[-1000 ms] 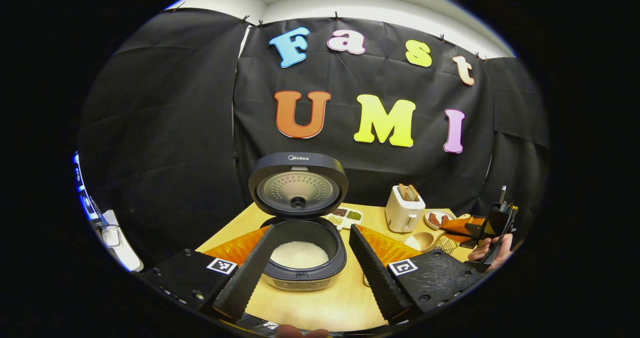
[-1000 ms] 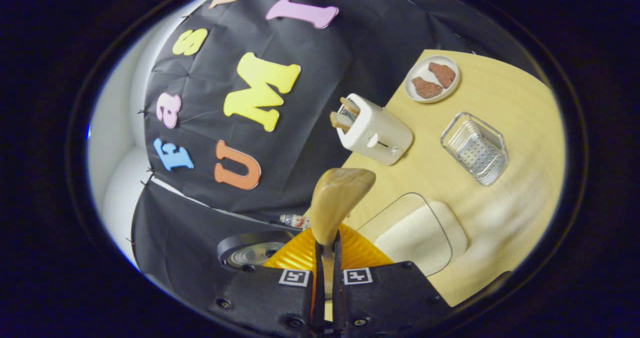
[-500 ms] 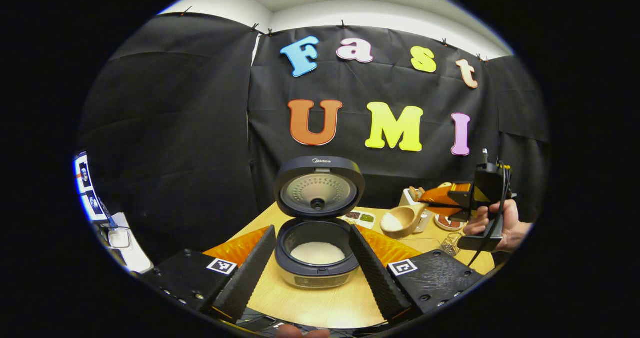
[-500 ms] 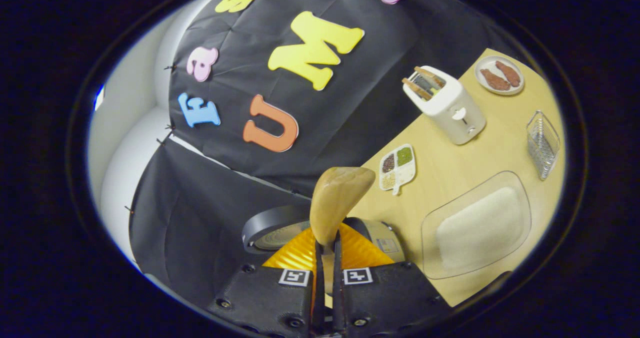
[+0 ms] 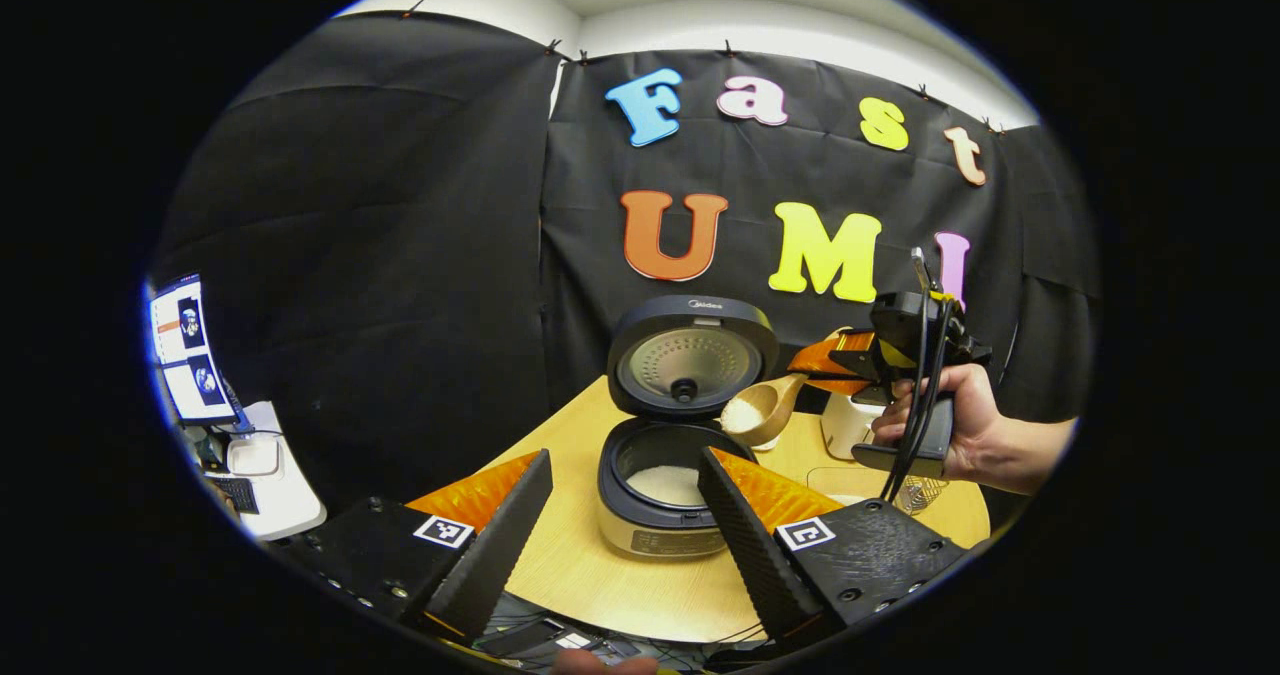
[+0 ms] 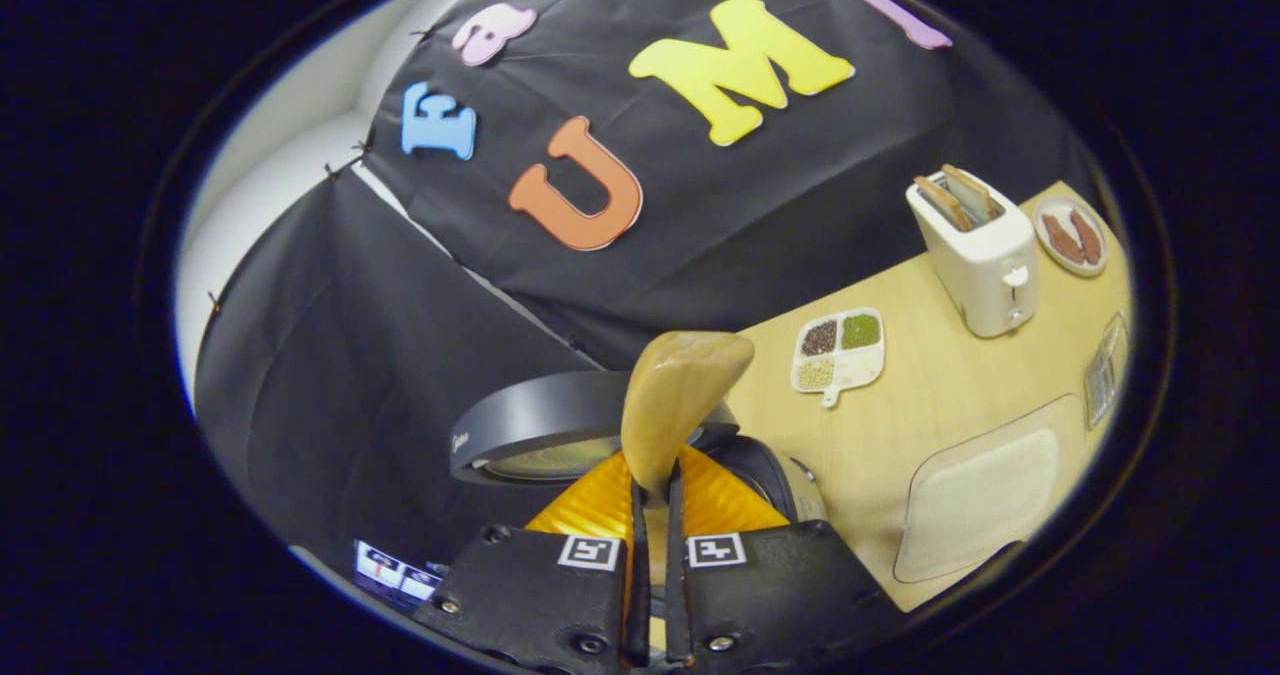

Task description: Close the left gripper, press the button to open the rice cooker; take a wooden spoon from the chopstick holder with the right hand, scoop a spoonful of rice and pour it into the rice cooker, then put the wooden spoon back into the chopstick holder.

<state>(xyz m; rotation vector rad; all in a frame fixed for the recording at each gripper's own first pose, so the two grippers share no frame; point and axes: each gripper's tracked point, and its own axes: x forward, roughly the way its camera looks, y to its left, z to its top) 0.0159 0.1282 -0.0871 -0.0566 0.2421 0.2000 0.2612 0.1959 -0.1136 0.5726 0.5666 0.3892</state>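
The rice cooker [image 5: 662, 495] stands open on the wooden table, lid [image 5: 692, 353] upright, white rice in its pot. My left gripper [image 5: 622, 525] is open, its fingers framing the cooker from the near side, touching nothing. In the left gripper view a hand holds my right gripper [image 5: 850, 370] shut on the wooden spoon [image 5: 762, 410]; its bowl carries rice and hangs just right of the lid, above the pot's rim. In the right gripper view my right gripper [image 6: 652, 515] clamps the spoon [image 6: 680, 400] by its handle, with the cooker lid [image 6: 545, 435] behind and below.
A white toaster [image 6: 980, 245] with bread, a plate of brown pieces [image 6: 1072, 237], a divided dish of grains [image 6: 840, 350], a clear tray of rice [image 6: 985, 500] and a wire chopstick holder [image 6: 1103, 375] stand on the table. Off the table's left edge sits a screen [image 5: 185, 350].
The right gripper has carried the rice-filled spoon up and leftward from the rice tray to beside the cooker lid. The left gripper has drawn back and swung left, still open.
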